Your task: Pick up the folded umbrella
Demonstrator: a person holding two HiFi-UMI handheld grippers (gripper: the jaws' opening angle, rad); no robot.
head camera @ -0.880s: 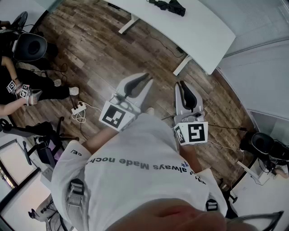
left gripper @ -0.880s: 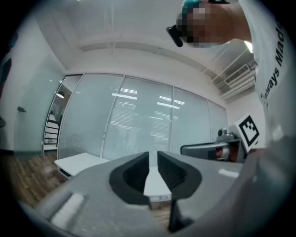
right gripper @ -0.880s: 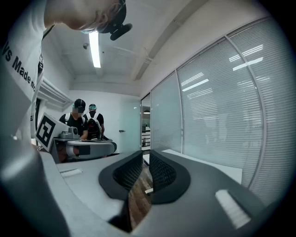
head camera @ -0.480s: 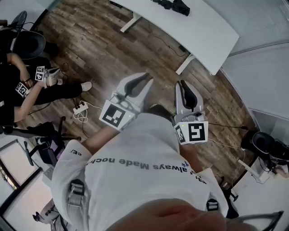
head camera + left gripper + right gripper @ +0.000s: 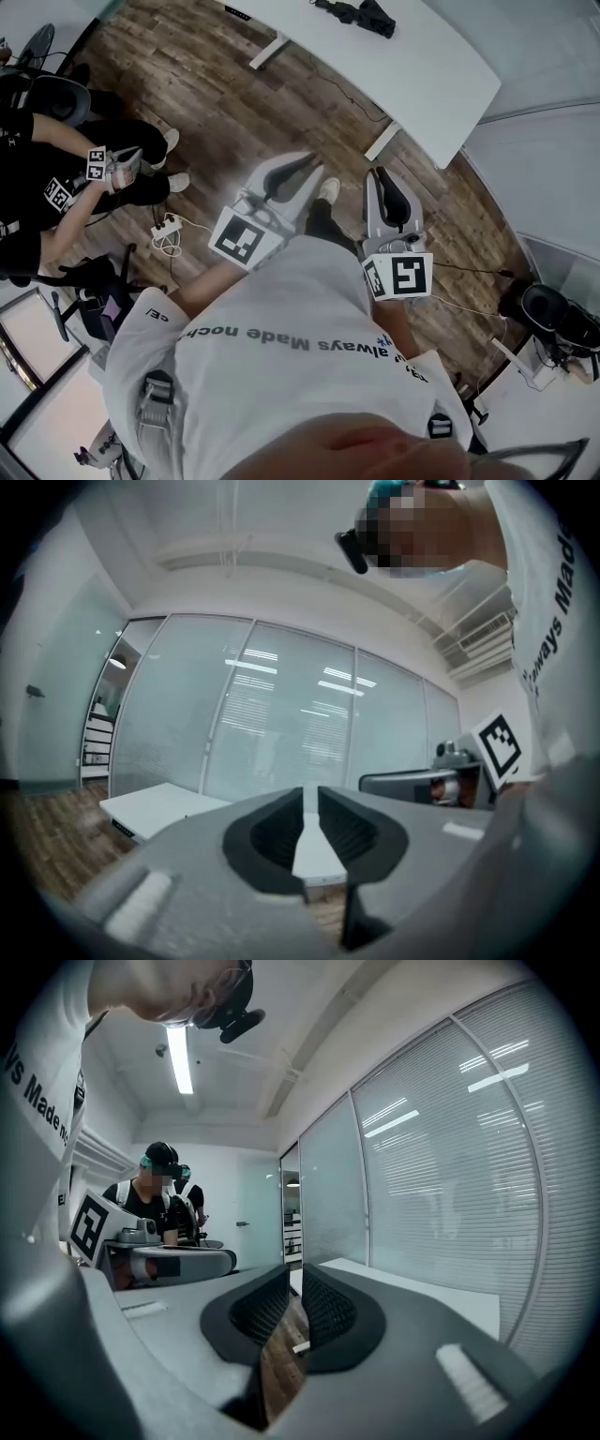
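Observation:
The folded umbrella (image 5: 361,13), a black bundle, lies on the white desk (image 5: 422,66) at the top of the head view, far ahead of both grippers. I hold my left gripper (image 5: 309,167) and right gripper (image 5: 377,174) side by side in front of my chest, above the wood floor. Both point level toward the desk. In the left gripper view my left gripper (image 5: 310,794) has its dark pads nearly together with nothing between them. My right gripper (image 5: 295,1274) looks the same in its own view. The umbrella shows in neither gripper view.
People in black (image 5: 47,187) sit at the left and hold another marked gripper (image 5: 108,164). A power strip (image 5: 164,225) with cables lies on the floor. A dark chair (image 5: 553,314) stands at the right. Frosted glass walls (image 5: 281,714) rise behind the desk.
The person in black at the left has shifted, with the legs and the marked gripper swinging up and to the right. My own shoe now shows between the grippers. Both grippers hold their place.

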